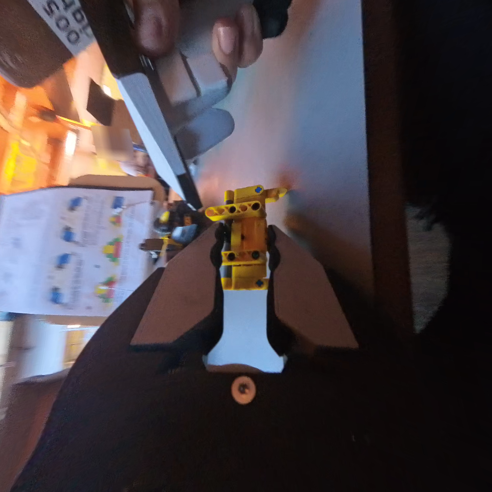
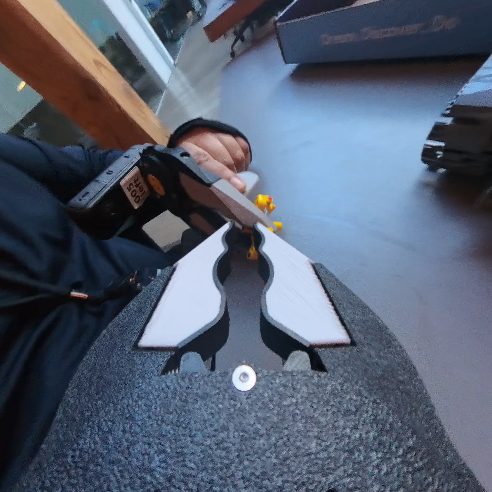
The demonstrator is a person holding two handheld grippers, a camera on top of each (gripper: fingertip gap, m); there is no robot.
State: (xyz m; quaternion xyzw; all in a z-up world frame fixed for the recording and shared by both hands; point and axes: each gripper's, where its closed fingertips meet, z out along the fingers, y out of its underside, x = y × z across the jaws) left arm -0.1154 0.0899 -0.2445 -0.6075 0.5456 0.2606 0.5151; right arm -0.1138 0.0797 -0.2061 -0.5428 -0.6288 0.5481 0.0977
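A yellow brick assembly point(image 1: 249, 237) with holed beams and blue pins is clamped between the dark fingers of my left gripper point(image 1: 245, 230), above a grey table point(image 1: 306, 119). My right gripper point(image 1: 195, 203) comes in from the upper left, and its tip touches the end of the assembly's top beam. In the right wrist view, my right gripper point(image 2: 243, 229) has its jaws narrowed around a yellow part of the assembly point(image 2: 263, 201). The left gripper point(image 2: 262, 215) crosses in from the left, held by a hand point(image 2: 218, 154).
A printed building sheet point(image 1: 72, 250) lies to the left, with loose brick parts point(image 1: 173, 229) beside it. A blue box point(image 2: 372, 34) stands at the back, and a black stack point(image 2: 463, 133) at the right. The table's dark edge point(image 1: 383, 159) runs along the right. The black stack point(image 2: 463, 133) sits 12 cm or so from the ends of my left fingers.
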